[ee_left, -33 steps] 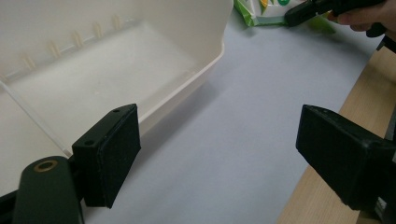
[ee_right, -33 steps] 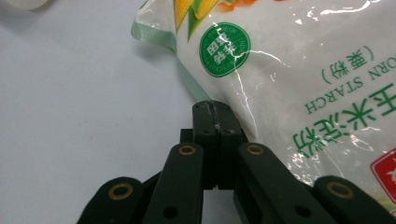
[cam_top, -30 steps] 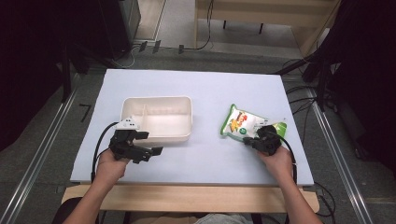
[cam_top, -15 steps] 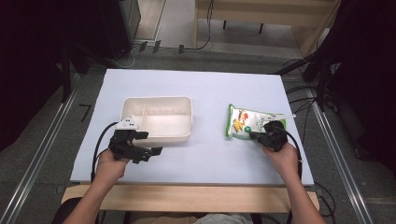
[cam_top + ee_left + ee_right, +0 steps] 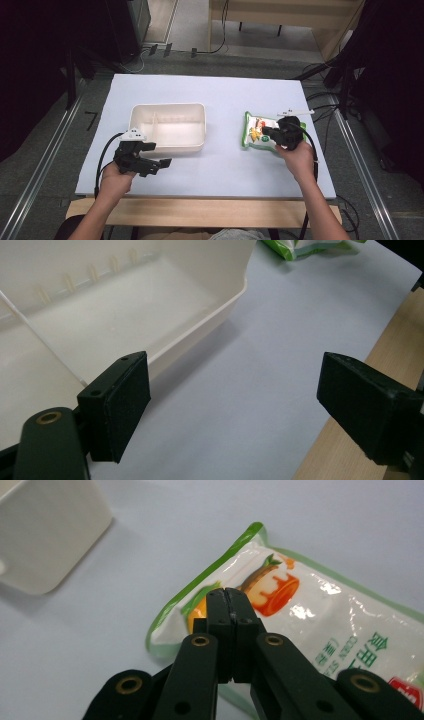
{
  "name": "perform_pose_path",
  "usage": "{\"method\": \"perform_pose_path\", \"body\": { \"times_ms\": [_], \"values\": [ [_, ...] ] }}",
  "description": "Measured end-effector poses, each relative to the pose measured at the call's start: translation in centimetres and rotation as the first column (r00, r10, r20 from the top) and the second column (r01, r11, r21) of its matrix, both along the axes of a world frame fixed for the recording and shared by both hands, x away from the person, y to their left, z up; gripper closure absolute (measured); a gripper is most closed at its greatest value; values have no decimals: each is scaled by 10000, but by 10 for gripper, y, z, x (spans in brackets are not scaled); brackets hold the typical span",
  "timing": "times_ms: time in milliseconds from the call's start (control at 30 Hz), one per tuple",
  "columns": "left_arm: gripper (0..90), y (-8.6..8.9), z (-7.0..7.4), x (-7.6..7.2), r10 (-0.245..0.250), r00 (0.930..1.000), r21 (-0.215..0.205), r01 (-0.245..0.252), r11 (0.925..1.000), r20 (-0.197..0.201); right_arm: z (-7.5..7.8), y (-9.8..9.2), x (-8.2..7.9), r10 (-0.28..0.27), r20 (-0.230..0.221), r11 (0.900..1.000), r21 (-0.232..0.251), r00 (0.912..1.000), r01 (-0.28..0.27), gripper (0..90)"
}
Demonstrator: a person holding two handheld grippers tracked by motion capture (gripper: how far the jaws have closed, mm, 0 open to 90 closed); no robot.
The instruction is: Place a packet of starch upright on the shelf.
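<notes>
1. Keeps the right gripper shut tight, pads meeting face to face with no gap, right over the printed front of the snack bag; seemingly pinches a thin fold of the film, which would explain so narrow a closure on a puffy packet.
2. Grips near the green-edged end of the bag rather than its middle, probably because the flat seal and slack film there give the pads something to bite without crushing the contents.
3. Finds the snack bag on the right half of the pale table, well apart from the white plastic container, with the right gripper at its right edge and the hand behind it.
4. Cannot tell from these views whether the bag hangs clear of the table or has one end resting on it.
5. Parks the left gripper just off the container's near left corner, low over the table, jaws spread wide and holding nothing.
6. Points the left gripper along the container's front wall, one pad just beside the rim, likely ready to steady the container when the bag comes over.
7. Leaves the container empty, divider splitting off a narrow left compartment; the larger right compartment looks the likelier fit for the bag.
</notes>
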State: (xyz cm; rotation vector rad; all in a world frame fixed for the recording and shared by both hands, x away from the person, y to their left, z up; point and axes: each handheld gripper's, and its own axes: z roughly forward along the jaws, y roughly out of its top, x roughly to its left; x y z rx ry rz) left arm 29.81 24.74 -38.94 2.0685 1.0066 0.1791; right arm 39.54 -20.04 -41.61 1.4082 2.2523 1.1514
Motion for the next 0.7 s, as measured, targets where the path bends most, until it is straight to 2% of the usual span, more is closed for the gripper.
{"method": "perform_pose_path", "body": {
  "times_ms": [300,367,467,500,533,700],
  "values": [
    [147,4,-1,-7,152,9999,118,-152,9998,-3,-3,2,45,-278,-167,9996,-29,9995,277,900],
    [147,6,-1,-9,206,9998,123,-206,9997,3,-4,3,53,-295,-147,9996,15,9995,296,900],
    [147,9,-2,-11,339,9994,66,-339,9994,5,-7,5,66,-317,-345,9995,72,9989,319,900],
    [147,9,-2,-11,339,9994,66,-339,9994,5,-7,5,66,-317,-345,9995,72,9989,319,900],
    [147,10,-2,-13,433,9991,115,-433,9990,16,-10,6,74,-320,-493,9995,-26,9983,319,900],
    [146,13,-2,-17,568,9984,119,-568,9983,17,-19,10,88,-518,-670,9985,-227,9964,503,900]
  ]
}}
